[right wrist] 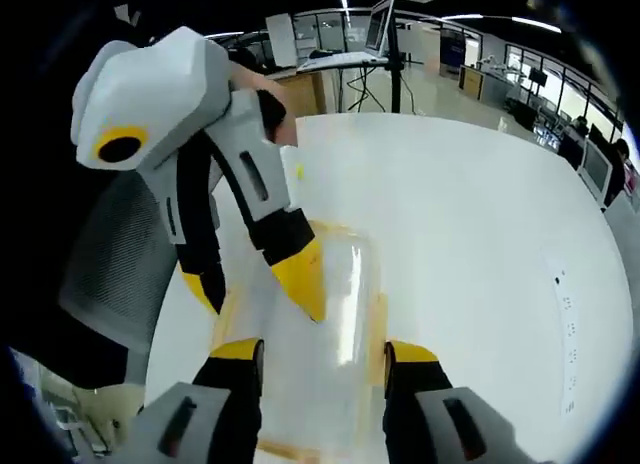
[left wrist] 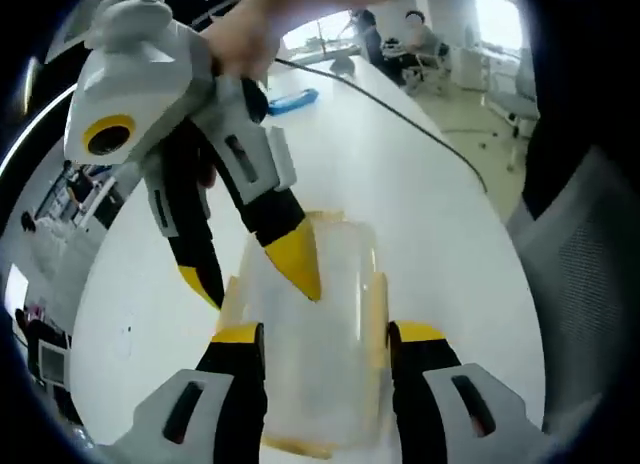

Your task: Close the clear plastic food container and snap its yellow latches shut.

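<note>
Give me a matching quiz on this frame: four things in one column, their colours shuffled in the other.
Things:
1. food container
2. latch on the container's side
3. cable lying across the table
4. table

Colours:
A. black
B. white
C. clear
D. yellow

Pairs: 1-C, 2-D, 3-A, 4-B
</note>
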### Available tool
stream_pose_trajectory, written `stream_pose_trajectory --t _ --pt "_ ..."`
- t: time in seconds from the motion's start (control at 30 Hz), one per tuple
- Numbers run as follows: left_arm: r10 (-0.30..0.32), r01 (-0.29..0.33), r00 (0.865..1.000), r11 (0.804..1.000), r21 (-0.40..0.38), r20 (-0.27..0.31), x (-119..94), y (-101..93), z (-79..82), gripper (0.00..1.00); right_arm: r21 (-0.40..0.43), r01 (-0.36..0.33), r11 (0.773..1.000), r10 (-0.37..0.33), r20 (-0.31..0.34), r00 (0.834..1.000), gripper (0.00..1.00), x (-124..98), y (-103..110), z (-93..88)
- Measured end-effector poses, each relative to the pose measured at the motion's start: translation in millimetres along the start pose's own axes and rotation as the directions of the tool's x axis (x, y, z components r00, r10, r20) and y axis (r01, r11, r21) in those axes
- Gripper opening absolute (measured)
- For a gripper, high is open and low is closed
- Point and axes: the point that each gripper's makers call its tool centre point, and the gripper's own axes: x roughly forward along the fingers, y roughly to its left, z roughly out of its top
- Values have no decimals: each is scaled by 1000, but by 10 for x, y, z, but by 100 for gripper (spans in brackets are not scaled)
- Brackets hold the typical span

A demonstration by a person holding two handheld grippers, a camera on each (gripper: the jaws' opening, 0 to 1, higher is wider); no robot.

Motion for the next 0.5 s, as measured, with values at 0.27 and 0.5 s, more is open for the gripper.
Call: stream_pose_trajectory --t 0.27,0.5 --pt "72 -72 997 997 24 -2 25 8 -19 45 55 -75 996 80 -75 994 47 36 0 -28" --pt "88 -88 996 996 26 8 46 32 -2 42 51 -127 991 133 -128 983 45 70 -14 -39"
